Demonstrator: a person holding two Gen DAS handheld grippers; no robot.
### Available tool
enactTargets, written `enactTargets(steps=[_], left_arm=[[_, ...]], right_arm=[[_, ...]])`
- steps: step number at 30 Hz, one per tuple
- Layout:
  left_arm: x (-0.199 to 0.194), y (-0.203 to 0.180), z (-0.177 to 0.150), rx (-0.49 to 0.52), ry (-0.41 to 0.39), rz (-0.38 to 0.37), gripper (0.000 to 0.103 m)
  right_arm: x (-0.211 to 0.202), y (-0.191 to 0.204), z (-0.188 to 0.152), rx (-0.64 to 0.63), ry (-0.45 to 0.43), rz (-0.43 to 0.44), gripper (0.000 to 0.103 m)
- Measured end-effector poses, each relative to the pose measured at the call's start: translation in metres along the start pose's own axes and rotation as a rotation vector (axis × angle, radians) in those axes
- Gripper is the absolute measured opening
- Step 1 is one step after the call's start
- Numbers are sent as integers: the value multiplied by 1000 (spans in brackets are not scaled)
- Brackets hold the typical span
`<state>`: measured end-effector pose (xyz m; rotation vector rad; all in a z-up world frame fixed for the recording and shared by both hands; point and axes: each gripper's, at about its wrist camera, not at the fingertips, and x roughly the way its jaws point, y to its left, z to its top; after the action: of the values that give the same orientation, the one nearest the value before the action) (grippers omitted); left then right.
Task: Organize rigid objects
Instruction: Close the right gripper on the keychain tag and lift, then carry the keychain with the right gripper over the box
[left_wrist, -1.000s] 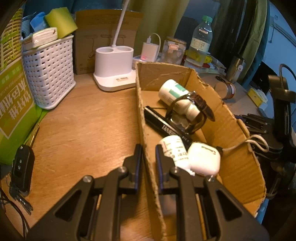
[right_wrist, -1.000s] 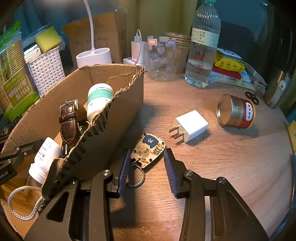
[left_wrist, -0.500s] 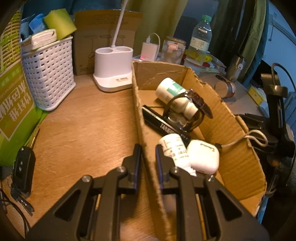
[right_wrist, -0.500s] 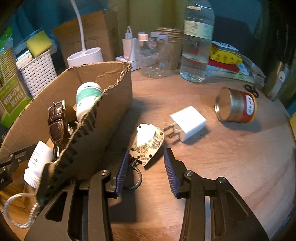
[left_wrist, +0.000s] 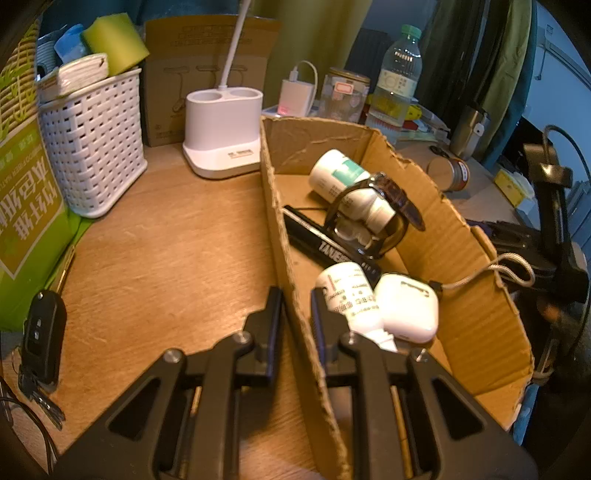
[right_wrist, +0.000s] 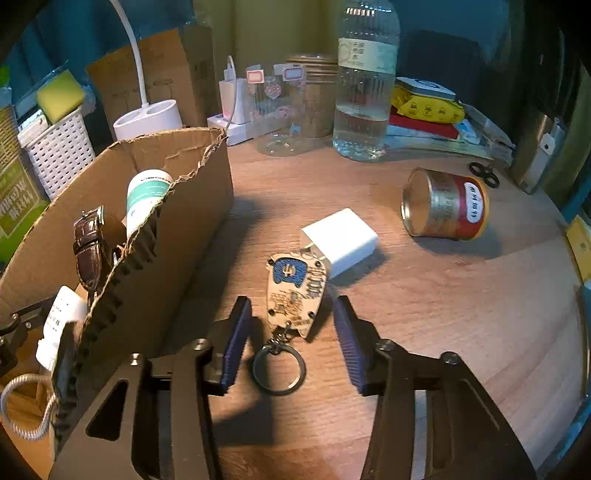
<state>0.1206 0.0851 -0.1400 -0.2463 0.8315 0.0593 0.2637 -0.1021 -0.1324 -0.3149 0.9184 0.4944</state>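
Observation:
My left gripper (left_wrist: 295, 314) is shut on the near left wall of the torn cardboard box (left_wrist: 277, 206), one finger inside and one outside. The box holds two white bottles (left_wrist: 343, 177), a brown-strapped watch (left_wrist: 388, 195), a black pen (left_wrist: 325, 243) and a white earbud case (left_wrist: 406, 306). My right gripper (right_wrist: 291, 325) is open over the desk, its fingers either side of a wooden keychain tag (right_wrist: 295, 291) with a metal ring (right_wrist: 279, 369). A white charger plug (right_wrist: 341, 240) lies just beyond the tag.
A red and gold tin (right_wrist: 447, 203) lies on its side at the right. A water bottle (right_wrist: 365, 81), glass jars (right_wrist: 280, 99) and a lamp base (left_wrist: 221, 140) stand at the back. A white basket (left_wrist: 92, 144) and a car key (left_wrist: 40, 332) are at the left.
The keychain tag has turned and now points away between my right fingers, its front end by the plug. The left gripper still holds the box wall, which shifted slightly.

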Motion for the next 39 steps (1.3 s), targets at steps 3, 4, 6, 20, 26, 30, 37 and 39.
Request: enactTargets(steps=[3, 4, 6, 20, 26, 30, 37, 39], left_arm=[[0, 0, 0, 0, 0, 0, 16], [0, 0, 0, 1, 0, 0, 16], [0, -1, 0, 4, 1, -2, 16], [3, -8, 0, 44, 16, -26, 17], [4, -11, 1, 56, 19, -32, 17], [5, -11, 2, 59, 20, -32, 18], [5, -12, 1, 65, 20, -34, 18], [5, -12, 1, 66, 20, -34, 18]], right_arm=[[6, 3, 2, -5, 13, -2, 57], [8, 3, 2, -1, 14, -2, 61], [11, 1, 3, 19, 10, 5, 62], [0, -7, -5, 66, -16, 16, 33], [-12, -9, -12, 79, -46, 3, 33], [-21, -9, -14, 86, -67, -1, 33], [-44, -8, -10, 85, -123, -9, 33], [-51, -7, -9, 81, -137, -11, 33]])
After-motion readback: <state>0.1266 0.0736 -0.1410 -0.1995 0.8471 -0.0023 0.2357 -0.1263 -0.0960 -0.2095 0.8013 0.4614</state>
